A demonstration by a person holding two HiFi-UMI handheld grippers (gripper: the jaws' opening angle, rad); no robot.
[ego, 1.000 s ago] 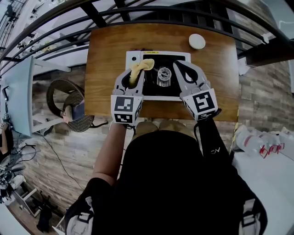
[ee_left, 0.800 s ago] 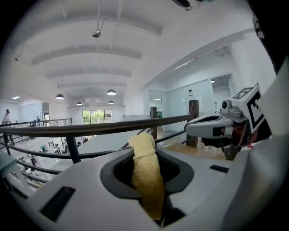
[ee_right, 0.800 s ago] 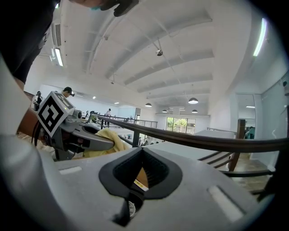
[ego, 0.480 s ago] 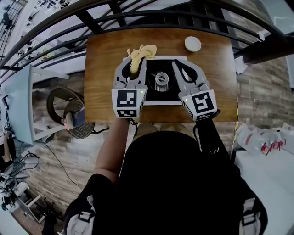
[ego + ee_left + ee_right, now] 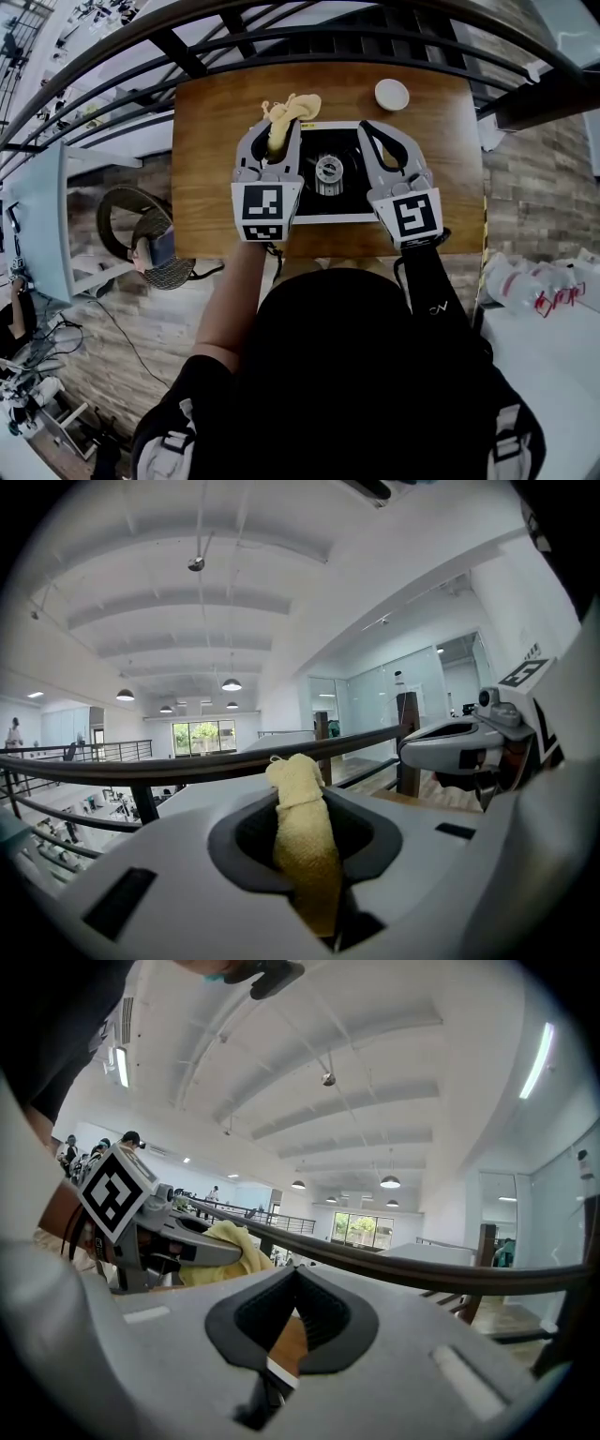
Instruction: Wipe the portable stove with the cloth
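The portable stove (image 5: 330, 217), white-rimmed with a black top and a round burner (image 5: 330, 171), sits mid-table in the head view. My left gripper (image 5: 279, 131) is shut on a yellow cloth (image 5: 290, 108), which sticks out past the stove's far left corner. In the left gripper view the cloth (image 5: 304, 841) stands up between the jaws. My right gripper (image 5: 367, 131) hovers over the stove's right side, shut with nothing in it. Its jaws meet at the tips (image 5: 294, 1283) in the right gripper view, where the cloth (image 5: 231, 1249) also shows at the left.
The wooden table (image 5: 214, 187) carries a small white round dish (image 5: 392, 93) at its far right. A dark railing (image 5: 281, 36) runs just beyond the table's far edge. Left of the table, lower down, stands a round wicker chair (image 5: 139, 217).
My left gripper has carried the cloth away from me, from over the stove's left side to its far left corner. The right gripper has barely moved.
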